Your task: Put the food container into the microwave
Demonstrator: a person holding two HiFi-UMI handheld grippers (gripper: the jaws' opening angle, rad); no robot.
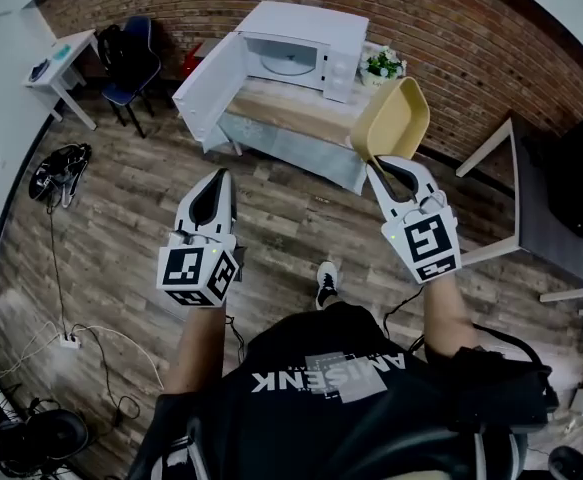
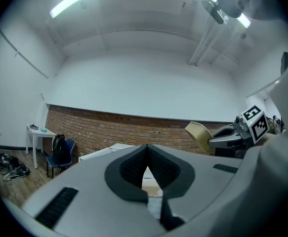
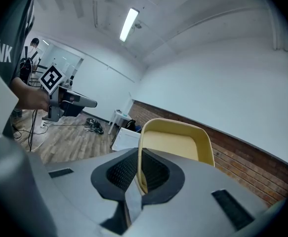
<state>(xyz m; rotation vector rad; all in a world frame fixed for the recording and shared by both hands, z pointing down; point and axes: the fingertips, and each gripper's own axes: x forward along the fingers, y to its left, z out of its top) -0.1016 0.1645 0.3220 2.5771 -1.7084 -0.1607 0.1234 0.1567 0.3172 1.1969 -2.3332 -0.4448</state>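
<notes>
Head view, person at 6 o'clock, reading outward.

1. Left gripper [image 1: 222,176], 10 o'clock of the person: grey moulded shell with black ribbed pads. Its fingers [image 2: 130,170] meet at the tips with nothing between them.
2. Right gripper [image 1: 375,166], 1 o'clock of the person: same build. Its fingers [image 3: 122,175] are pinched on the thin side wall of the food container [image 1: 392,118].
3. The food container is a pale yellow, smooth, rounded-rectangular tub. It is held in the air, tipped on edge, with its hollow facing the person. It sits just at 4 o'clock of the microwave and is not inside it.
4. Microwave [image 1: 306,38], 12 o'clock: a white box on a table [image 1: 291,116] with a light wooden top and a pale cloth front. Its door [image 1: 209,88] is swung wide to 9 o'clock, so the cavity is exposed.
5. A potted plant [image 1: 382,65] stands just beside the microwave at 3 o'clock.
6. Surroundings:
   - White side table [image 1: 61,60] and blue chair [image 1: 131,63] at 10 o'clock.
   - Cables [image 1: 59,173] lie on the floor [image 1: 121,228] at 9 o'clock.
7. The floor is grey-brown wood plank. A red brick wall [image 1: 451,28] runs behind the microwave.
</notes>
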